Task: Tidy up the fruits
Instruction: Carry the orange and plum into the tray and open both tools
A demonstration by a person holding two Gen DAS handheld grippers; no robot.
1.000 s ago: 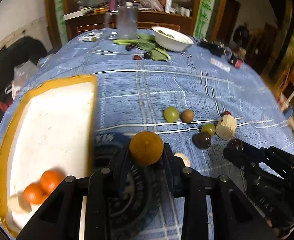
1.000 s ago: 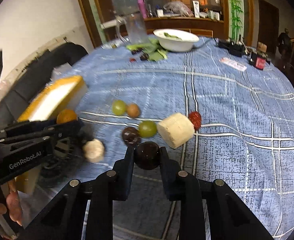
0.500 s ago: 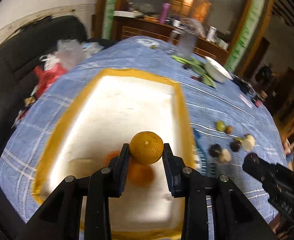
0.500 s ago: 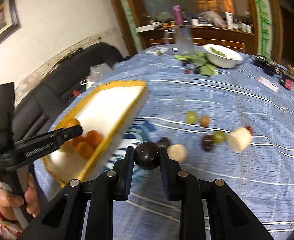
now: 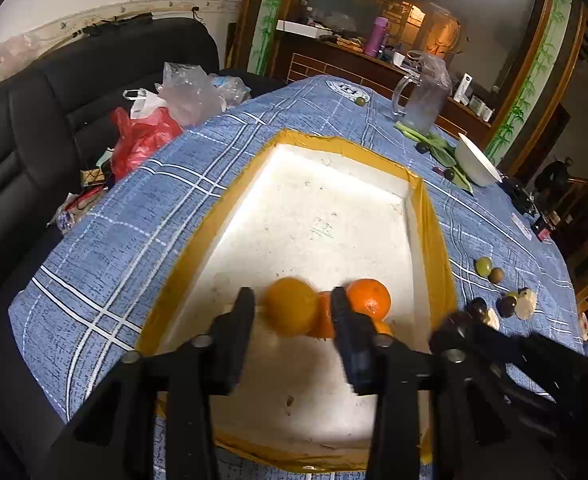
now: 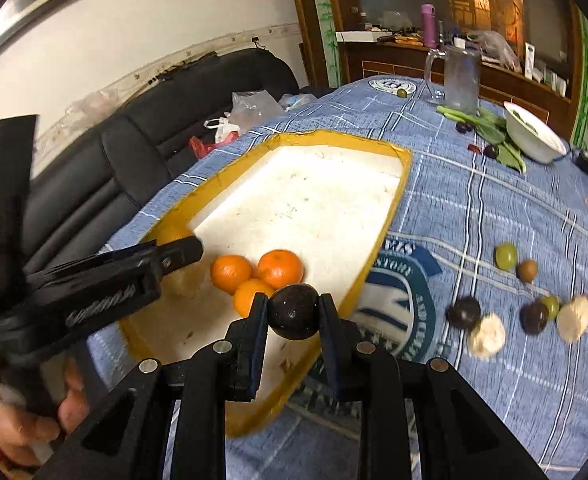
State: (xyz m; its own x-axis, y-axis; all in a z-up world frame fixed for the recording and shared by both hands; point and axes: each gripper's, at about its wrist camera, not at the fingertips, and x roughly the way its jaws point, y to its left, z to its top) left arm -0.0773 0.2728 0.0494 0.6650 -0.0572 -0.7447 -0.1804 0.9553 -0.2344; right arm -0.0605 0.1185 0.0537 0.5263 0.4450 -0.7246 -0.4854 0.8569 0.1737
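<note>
Hovering over the white foam tray with yellow taped rim [image 5: 430,216], the left gripper [image 5: 291,312] has its fingers apart around a loose orange [image 5: 289,306] beside three tangerines [image 6: 279,268], while the right gripper [image 6: 291,312] clamps a dark round plum [image 6: 293,311] above the tray's near-right edge, other fruits [image 6: 506,256] scattered rightward on the blue checked tablecloth [image 6: 494,200].

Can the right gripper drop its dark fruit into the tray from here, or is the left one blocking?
Probably yes. The right gripper, shut on the dark fruit, sits at the tray's near rim. The left gripper is off to the side, over the far rim.
</note>
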